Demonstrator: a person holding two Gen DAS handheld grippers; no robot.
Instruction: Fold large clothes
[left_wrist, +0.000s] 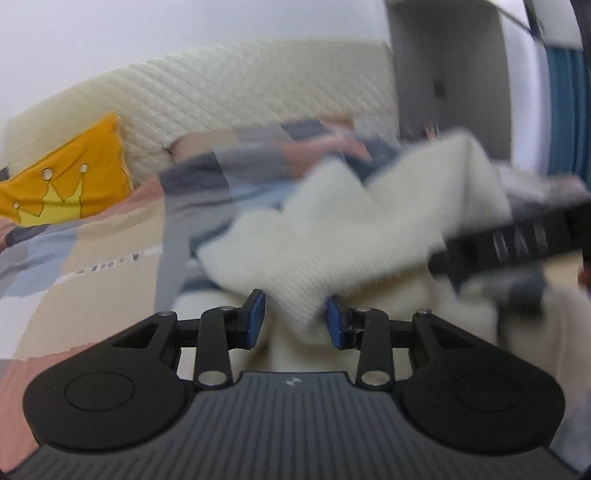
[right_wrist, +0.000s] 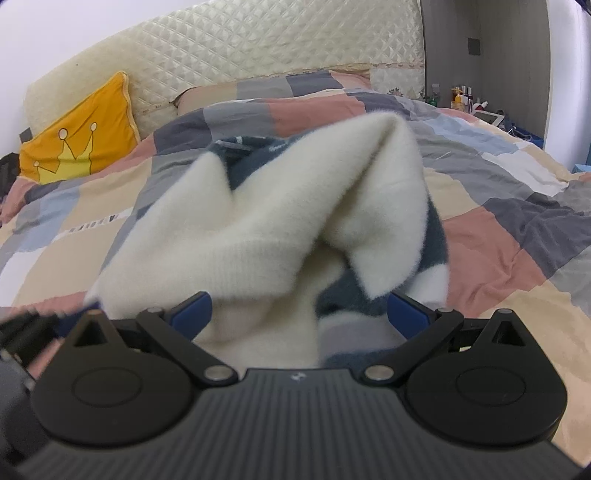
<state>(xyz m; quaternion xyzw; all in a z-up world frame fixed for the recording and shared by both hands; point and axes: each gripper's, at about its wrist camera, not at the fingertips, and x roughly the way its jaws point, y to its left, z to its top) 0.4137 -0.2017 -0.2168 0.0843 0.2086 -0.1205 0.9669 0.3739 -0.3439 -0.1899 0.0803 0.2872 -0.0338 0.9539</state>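
Note:
A cream and dark blue knit sweater (left_wrist: 332, 229) hangs bunched over the bed. In the left wrist view, my left gripper (left_wrist: 295, 319) has its blue pads (left_wrist: 255, 319) partly apart with a cream fold of the sweater between them. In the right wrist view, the sweater (right_wrist: 280, 221) fills the middle. My right gripper (right_wrist: 299, 314) has its blue pads (right_wrist: 194, 314) wide apart, with the sweater's cloth lying between them. The right gripper's black body (left_wrist: 517, 243) shows blurred at the right of the left wrist view.
The bed carries a patchwork duvet (right_wrist: 498, 229) in pink, grey, beige and blue. A yellow crown cushion (right_wrist: 81, 136) leans on the quilted cream headboard (right_wrist: 258, 55). A bedside surface with small bottles (right_wrist: 465, 98) stands at the far right.

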